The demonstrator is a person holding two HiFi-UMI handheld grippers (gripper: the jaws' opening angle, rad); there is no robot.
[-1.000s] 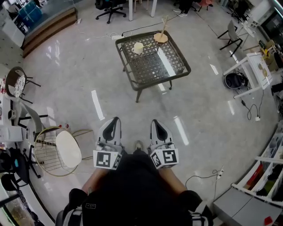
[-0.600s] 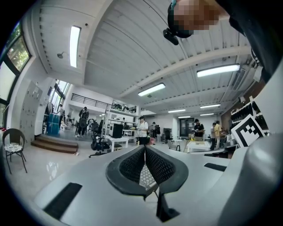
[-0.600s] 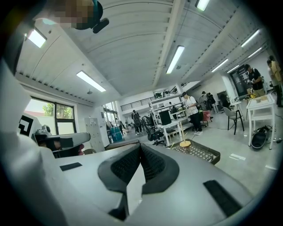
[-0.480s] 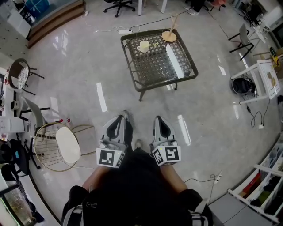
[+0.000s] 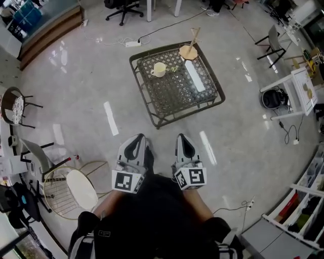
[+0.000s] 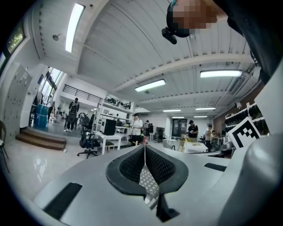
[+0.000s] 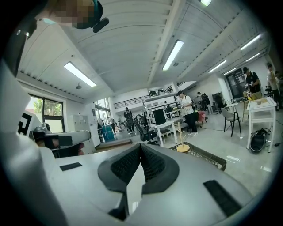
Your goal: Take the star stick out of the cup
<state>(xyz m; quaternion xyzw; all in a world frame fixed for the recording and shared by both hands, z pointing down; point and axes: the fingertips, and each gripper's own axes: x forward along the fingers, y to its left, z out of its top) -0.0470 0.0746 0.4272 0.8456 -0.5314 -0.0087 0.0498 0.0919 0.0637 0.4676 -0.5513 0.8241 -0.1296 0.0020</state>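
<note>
A pale cup (image 5: 158,70) stands on a dark mesh-top table (image 5: 167,114), far ahead of me on the floor. What is in the cup is too small to tell; I cannot make out a star stick. A round wooden stand with an upright stick (image 5: 188,50) sits at the table's far corner and also shows in the right gripper view as the stand (image 7: 182,147). My left gripper (image 5: 136,138) (image 6: 144,146) and right gripper (image 5: 182,137) (image 7: 140,145) are held close to my body, side by side, well short of the table. Both are shut with nothing between the pads.
A wire chair with a white seat (image 5: 81,189) stands at my left. A power strip and cable (image 5: 132,43) lie behind the table, and an office chair (image 5: 121,7) beyond. A white side table (image 5: 299,86) and shelves (image 5: 304,207) are on the right. People stand at desks in the distance (image 6: 136,128).
The table and cup sit a little lower and further left in the head view than half a second ago. Both grippers stay shut in front of my body.
</note>
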